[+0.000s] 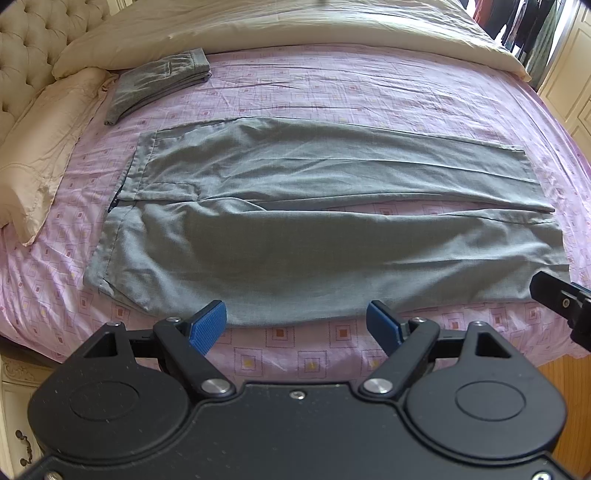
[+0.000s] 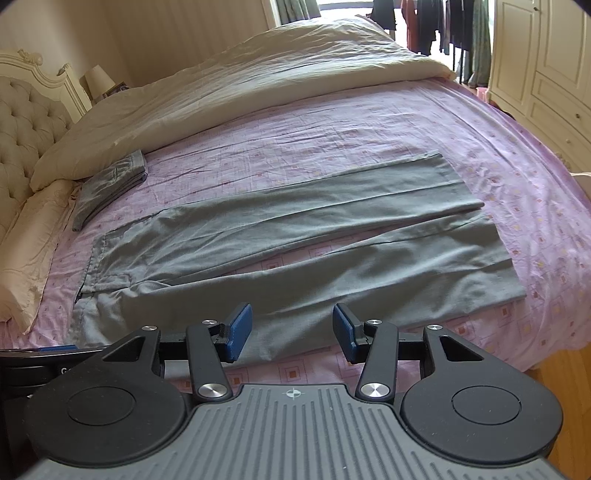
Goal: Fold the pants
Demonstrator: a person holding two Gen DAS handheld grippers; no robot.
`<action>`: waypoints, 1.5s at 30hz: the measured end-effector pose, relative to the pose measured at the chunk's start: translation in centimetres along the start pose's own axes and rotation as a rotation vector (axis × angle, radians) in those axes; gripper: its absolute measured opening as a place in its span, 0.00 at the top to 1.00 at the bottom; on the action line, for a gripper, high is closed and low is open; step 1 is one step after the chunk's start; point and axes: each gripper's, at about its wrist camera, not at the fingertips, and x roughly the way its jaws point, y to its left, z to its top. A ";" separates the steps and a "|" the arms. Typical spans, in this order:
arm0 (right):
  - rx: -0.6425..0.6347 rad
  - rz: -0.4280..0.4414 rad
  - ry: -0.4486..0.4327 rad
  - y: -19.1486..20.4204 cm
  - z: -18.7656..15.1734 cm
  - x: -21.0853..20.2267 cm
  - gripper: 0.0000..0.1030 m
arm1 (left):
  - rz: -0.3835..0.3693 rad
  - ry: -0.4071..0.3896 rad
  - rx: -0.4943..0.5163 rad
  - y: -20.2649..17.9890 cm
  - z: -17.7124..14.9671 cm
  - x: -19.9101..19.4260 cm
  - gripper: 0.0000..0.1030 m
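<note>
No legible text, apparently.

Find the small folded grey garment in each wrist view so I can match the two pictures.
Left wrist view: the folded garment lies upper left, on the pink sheet beyond the spread pants.
Right wrist view: it lies at middle left, again past the waistband end of the pants.
Shared landmark: the cream duvet, whose edge runs just behind the garment in both views.
</note>
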 end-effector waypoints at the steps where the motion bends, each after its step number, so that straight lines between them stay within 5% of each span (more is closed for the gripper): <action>1: -0.001 0.000 -0.001 -0.1 0.0 0.0 0.55 | 0.000 0.000 0.000 0.0 0.0 0.0 0.19; 45: 0.022 -0.013 -0.031 2.8 -0.5 0.0 0.55 | -0.044 -0.025 0.027 3.2 0.6 0.2 0.19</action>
